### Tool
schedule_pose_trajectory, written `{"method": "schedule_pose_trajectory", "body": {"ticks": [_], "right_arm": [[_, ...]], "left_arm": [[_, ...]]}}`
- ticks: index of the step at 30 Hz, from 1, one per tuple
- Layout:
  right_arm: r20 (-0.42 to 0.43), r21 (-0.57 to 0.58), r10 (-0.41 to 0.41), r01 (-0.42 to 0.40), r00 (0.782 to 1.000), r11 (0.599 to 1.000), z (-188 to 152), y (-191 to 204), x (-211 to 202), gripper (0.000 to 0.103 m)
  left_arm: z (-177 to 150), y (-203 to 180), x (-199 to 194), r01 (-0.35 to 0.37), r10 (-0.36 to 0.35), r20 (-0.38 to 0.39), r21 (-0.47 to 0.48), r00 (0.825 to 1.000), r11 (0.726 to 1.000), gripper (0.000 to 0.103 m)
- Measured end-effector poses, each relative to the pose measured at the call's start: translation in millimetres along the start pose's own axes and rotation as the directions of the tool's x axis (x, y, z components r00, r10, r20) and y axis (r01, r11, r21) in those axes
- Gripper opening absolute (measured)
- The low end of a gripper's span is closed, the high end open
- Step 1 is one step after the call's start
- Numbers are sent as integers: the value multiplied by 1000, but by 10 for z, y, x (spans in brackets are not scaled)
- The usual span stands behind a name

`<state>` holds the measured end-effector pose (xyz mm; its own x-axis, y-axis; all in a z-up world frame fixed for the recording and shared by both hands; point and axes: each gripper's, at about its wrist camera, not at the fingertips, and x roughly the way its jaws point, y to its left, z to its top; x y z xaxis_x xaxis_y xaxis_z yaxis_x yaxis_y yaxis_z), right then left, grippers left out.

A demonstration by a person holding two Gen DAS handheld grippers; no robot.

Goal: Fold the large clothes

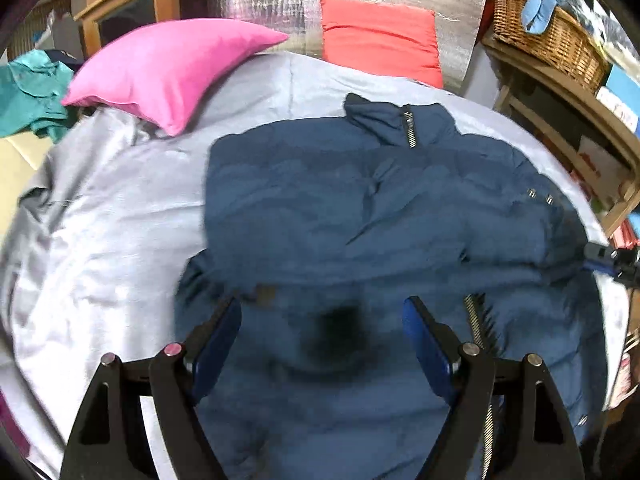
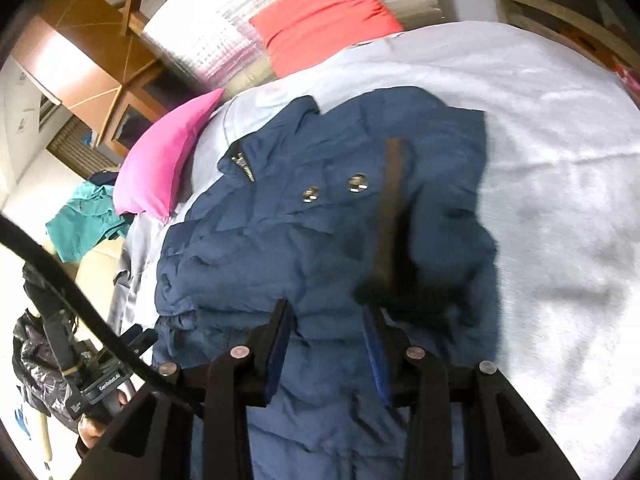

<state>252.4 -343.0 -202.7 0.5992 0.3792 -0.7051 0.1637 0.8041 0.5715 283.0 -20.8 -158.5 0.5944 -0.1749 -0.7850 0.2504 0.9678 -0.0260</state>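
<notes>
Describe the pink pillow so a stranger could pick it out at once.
Start at the bed's pale grey sheet where the blue jacket lies. Beyond the jacket's collar, to one side, sits the pink pillow. Its neighbour, the red pillow, stands against the silvery backing; only this one is magenta.

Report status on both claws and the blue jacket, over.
Left claw open above the navy blue padded jacket, holding nothing. Right claw partly closed over the jacket, grip unclear. Jacket flat on grey bedsheet. Pink pillow clear of it.
</notes>
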Motion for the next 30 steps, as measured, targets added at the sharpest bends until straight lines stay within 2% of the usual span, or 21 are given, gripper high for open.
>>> {"method": "schedule_pose_trajectory", "body": {"ticks": [5,8,15,22,30], "right_arm": [[21,-17,7,-6,1000,1000,-109,-102,-217,40],[47,-16,28,-27,999,999,-222,-146,-368,43],[77,-12,75,-74,994,997,-580,-238,-684,44],[74,38,82,-85,994,996,-932,-452,-869,44],[88,84,106,-113,990,990,-1111,-584,-1012,45]], "left_arm": [[-252,85,-236,-46,45,18,49,999,998,83],[-436,142,-366,-72,71,24,67,997,995,83],[-946,290,-633,-118,118,16,51,993,992,83],[-1385,501,-875,-81,81,-10,-59,997,995,83],[-1696,542,-986,-65,61,-41,-90,997,994,83]]}}
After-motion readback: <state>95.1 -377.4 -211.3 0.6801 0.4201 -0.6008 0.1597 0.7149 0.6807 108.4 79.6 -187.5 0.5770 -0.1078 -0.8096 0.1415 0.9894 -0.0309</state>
